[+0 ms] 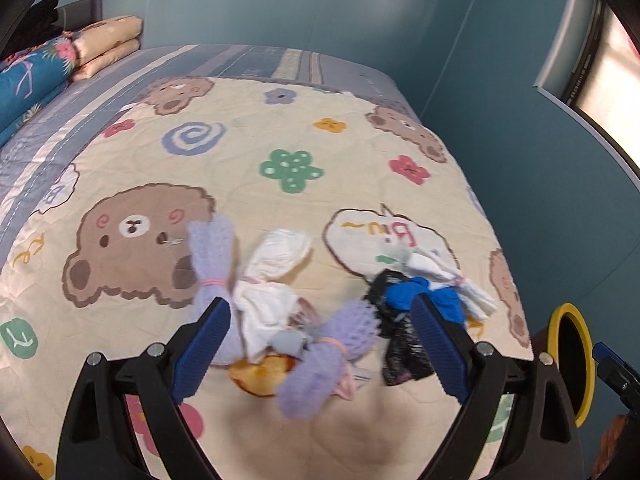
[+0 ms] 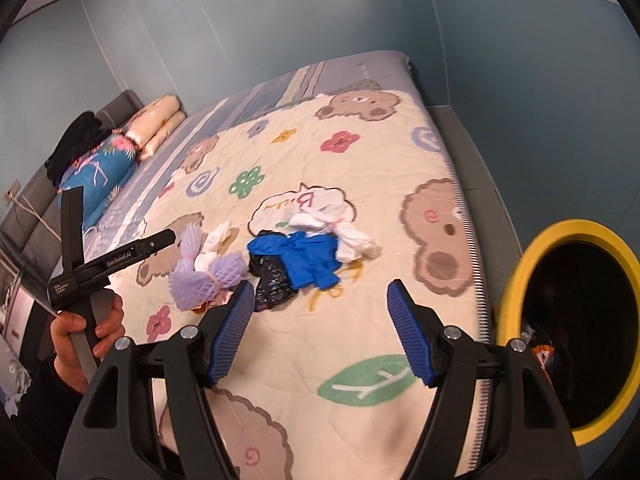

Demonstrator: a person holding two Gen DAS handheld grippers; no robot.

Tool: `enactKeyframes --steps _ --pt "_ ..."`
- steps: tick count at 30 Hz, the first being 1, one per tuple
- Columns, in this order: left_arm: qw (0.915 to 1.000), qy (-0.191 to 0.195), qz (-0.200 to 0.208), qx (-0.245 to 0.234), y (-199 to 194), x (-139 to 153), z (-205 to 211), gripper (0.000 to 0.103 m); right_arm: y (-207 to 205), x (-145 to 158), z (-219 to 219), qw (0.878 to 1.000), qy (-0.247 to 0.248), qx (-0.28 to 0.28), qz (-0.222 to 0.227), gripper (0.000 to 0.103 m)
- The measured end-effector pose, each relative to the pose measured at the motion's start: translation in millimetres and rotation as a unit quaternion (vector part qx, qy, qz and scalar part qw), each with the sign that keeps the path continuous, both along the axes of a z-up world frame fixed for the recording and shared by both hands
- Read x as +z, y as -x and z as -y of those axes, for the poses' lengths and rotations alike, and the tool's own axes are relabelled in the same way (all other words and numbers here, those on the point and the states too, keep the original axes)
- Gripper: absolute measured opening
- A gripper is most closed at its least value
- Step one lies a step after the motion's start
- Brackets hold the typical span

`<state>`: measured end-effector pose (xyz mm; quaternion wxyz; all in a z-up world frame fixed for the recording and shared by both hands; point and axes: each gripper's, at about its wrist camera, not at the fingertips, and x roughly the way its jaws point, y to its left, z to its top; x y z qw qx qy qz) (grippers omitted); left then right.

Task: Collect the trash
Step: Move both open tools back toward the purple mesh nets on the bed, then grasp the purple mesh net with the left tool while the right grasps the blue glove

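A cream quilted bedspread (image 2: 360,320) printed with brown bears, flowers and spirals covers the bed, and the trash lies in a loose cluster near its middle. Off the bed's edge stands a dark bin with a yellow rim (image 2: 516,280), its mouth facing the bed.

The largest pieces are lilac foam-net fruit sleeves (image 1: 316,364), each cinched with a pink band. Beside them lie a crumpled black plastic bag (image 2: 272,274), a bright blue glove-like bundle (image 2: 308,256) and wads of white tissue (image 2: 352,240). All of it looks feather-light, soft and crushable, not fragile. The netting should give good purchase at its banded waist. The bag looks slick, best pinched at a bunched fold.

The left gripper (image 1: 320,344) hangs over the sleeves with jaws spread, clamping nothing. The right gripper (image 2: 320,328) is likewise spread wide and empty, short of the pile.

The left tool's body reads "GenRobot.AI". A speech bubble (image 1: 384,240) on the spread seems to say "Biu~".
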<state>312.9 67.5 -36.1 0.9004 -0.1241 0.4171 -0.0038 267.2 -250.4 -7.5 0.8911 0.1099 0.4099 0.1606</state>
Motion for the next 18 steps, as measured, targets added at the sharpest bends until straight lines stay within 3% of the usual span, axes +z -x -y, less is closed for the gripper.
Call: enactKeyframes --steps 9,18 --pt "0.9989 0.002 -0.018 0.042 -11 -24 -51 0.088 -37 -24 -49 0.999 0.035 0.032 -0.019 0.066" --pt "0.9958 0.035 -0.046 0.071 -26 -59 -85 0.088 -84 -64 -80 0.996 0.045 0.040 -0.060 0.066"
